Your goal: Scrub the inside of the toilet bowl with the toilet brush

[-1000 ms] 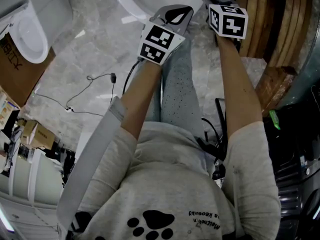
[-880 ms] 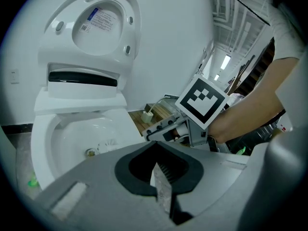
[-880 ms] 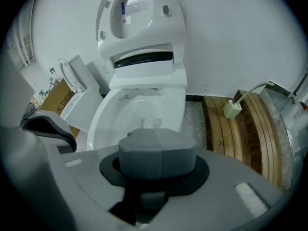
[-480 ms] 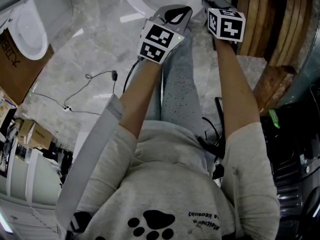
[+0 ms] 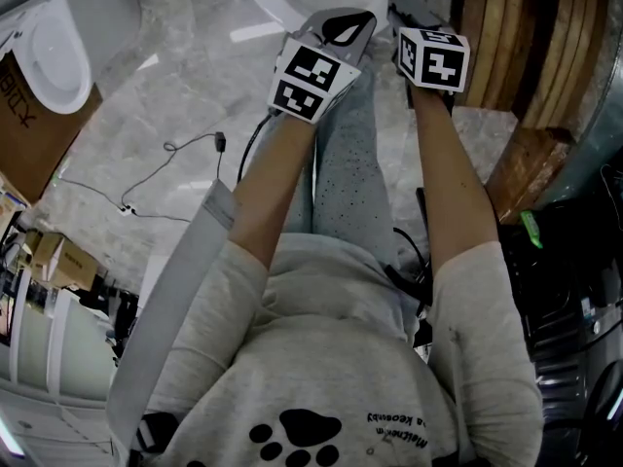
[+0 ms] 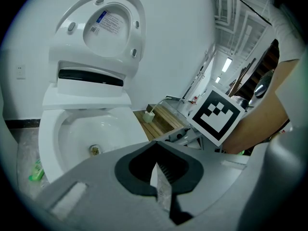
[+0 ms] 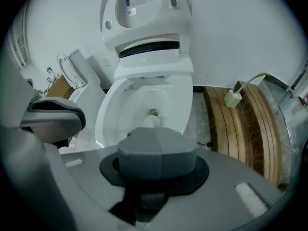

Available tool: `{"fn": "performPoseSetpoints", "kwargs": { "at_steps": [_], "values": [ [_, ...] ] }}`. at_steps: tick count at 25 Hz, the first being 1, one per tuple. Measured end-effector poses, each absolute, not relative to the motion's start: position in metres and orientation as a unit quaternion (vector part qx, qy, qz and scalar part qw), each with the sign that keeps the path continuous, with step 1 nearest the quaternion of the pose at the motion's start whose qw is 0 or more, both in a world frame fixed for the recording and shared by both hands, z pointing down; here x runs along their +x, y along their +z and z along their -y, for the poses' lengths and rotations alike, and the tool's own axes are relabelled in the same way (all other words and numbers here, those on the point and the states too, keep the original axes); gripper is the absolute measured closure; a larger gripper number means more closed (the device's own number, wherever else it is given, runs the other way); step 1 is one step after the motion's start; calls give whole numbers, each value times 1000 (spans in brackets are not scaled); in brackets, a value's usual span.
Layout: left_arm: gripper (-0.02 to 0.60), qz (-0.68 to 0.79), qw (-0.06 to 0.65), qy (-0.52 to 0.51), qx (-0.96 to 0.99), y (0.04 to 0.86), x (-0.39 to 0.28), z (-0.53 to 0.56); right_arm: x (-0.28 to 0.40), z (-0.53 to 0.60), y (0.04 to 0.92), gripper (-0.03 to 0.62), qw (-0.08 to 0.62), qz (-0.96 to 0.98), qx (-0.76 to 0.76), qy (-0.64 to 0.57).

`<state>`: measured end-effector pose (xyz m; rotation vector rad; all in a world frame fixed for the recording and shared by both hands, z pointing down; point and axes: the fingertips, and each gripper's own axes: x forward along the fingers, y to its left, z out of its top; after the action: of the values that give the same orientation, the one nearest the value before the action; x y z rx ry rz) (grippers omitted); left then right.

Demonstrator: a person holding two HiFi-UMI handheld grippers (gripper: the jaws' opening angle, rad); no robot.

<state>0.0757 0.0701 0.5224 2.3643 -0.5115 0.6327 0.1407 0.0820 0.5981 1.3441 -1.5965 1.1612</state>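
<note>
Nothing reads clearly: the sticker (image 6: 111,22) under the raised toilet lid (image 6: 91,62) carries print too small, and the sweatshirt lettering (image 5: 414,418) is blurred.

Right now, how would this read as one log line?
left tool: shut, empty | right tool: shut, empty | bowl: ahead | lid: up | scrub: not started

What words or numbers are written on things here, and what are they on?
No text reads clearly.
Sticker inside the raised toilet lid: print too small to read.
Cardboard box: dark letters, cut off and blurred.
Shirt: small print near a paw picture, upside down, too blurred.
Marker cube: black and white squares, no words.
</note>
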Motion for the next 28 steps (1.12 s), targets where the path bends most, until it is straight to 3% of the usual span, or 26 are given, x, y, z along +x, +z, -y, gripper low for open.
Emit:
{"fn": "performPoseSetpoints", "kwargs": {
  "at_steps": [28],
  "values": [
    [583, 227, 336, 239, 882, 527, 45, -55, 85, -96, 605, 442, 324, 589, 530, 517]
  ]
}}
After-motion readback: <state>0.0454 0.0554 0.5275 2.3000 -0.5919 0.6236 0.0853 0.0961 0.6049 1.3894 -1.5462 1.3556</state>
